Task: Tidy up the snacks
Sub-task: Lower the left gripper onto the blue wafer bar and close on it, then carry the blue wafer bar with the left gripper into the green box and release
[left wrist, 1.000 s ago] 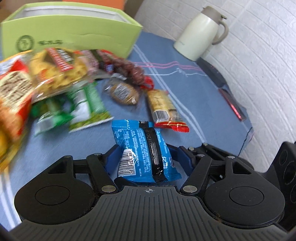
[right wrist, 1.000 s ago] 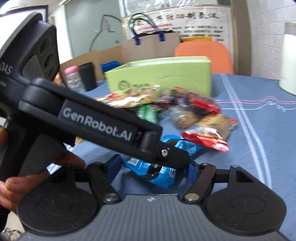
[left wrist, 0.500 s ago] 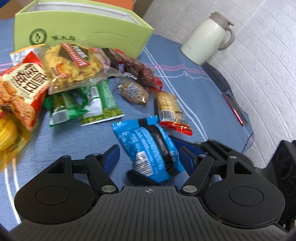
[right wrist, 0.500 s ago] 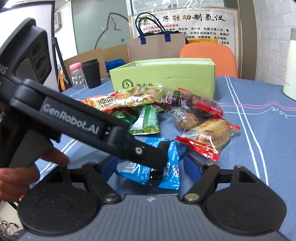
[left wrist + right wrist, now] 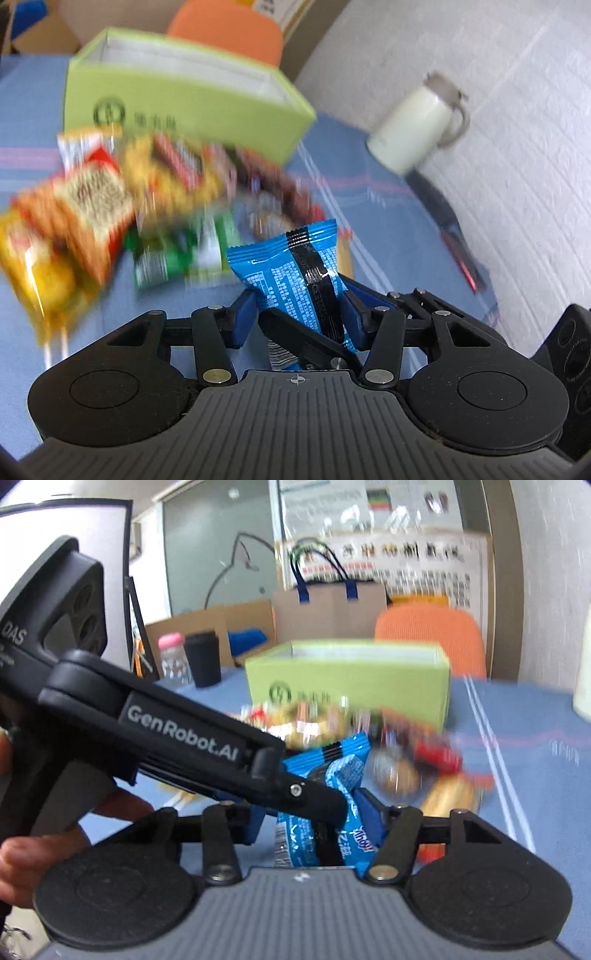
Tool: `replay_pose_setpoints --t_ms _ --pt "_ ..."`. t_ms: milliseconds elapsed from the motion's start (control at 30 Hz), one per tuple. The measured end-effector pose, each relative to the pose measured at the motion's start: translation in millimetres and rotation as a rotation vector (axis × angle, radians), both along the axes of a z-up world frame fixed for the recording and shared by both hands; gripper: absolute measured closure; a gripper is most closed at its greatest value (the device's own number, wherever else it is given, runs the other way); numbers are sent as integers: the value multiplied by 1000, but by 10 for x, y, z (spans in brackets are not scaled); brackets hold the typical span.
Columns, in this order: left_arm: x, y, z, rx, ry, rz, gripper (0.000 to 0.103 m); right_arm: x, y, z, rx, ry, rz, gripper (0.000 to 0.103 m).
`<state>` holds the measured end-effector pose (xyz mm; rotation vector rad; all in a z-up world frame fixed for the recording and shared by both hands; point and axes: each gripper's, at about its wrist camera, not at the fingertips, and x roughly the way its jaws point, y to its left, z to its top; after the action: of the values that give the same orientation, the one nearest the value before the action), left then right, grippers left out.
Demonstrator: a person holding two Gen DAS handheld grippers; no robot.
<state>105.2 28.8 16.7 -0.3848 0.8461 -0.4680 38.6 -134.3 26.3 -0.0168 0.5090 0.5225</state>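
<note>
**Blue packet tipped up off the cloth, both tongs closing in**

Since half a second back, the blue packet (image 5: pixel 295 273) has gone from lying flat on the surface (image 5: pixel 369 206) to standing on end between the two tools. Both tongs have narrowed and come up with it. The rest of the scene now smears with motion blur.

Left tongs (image 5: pixel 297 314): jaws closing and set narrow. Both blue pads sit against the packet's lower sides, so the packet is pinched. Its crimped top edge points up and away toward the green box (image 5: pixel 177 107).

Right tongs (image 5: pixel 314 818): jaws also closing, with the same packet between them. The right-hand pad touches the packet's edge. The other pad is partly hidden behind the left tool's black finger, which crosses the right wrist view diagonally, so I cannot tell if it is a full grip. In the left wrist view one black finger of the right tool lies across the packet's barcode end.

A left hand (image 5: pixel 22 853) holds the left tool's handle at the frame edge.

The snack pile (image 5: pixel 110 206), red, yellow and green bags, is blurred. It lies on the blue cloth between the packet and the box, just in front of the box wall. The box is open-topped and its inside is not visible. A white jug (image 5: pixel 417 129) stands well off to the right near the wall. An orange chair (image 5: pixel 428 635) is behind the box.
</note>
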Motion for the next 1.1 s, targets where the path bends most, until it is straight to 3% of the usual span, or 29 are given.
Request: replay_pose_setpoints --t_ms 167,333,433,567,667,733,800,900,1000,1100 --pt "592 66 543 -15 -102 36 70 567 56 392 -26 -126 22 37" --pt "1429 14 947 57 -166 71 70 1497 79 703 -41 -188 31 37" --pt "1926 -47 903 93 -121 95 69 2056 54 679 -14 -132 38 37" --pt "2441 -50 579 69 -27 106 70 2593 42 474 -21 -38 41 38" --pt "2685 -52 425 49 -2 111 71 2841 34 310 -34 -11 38 36" --pt "2757 -25 409 28 -6 109 65 2952 10 264 -34 -9 29 30" --pt "2713 14 470 22 -44 126 54 2962 -85 268 -14 -23 8 25" --pt "2561 57 604 53 -97 145 52 2861 -281 363 57 -54 -19 21" --pt "2245 57 666 52 -130 97 47 2583 -511 438 96 -91 -42 7" --pt "1847 43 633 6 -140 11 43 2211 -716 392 89 -87 -62 8"
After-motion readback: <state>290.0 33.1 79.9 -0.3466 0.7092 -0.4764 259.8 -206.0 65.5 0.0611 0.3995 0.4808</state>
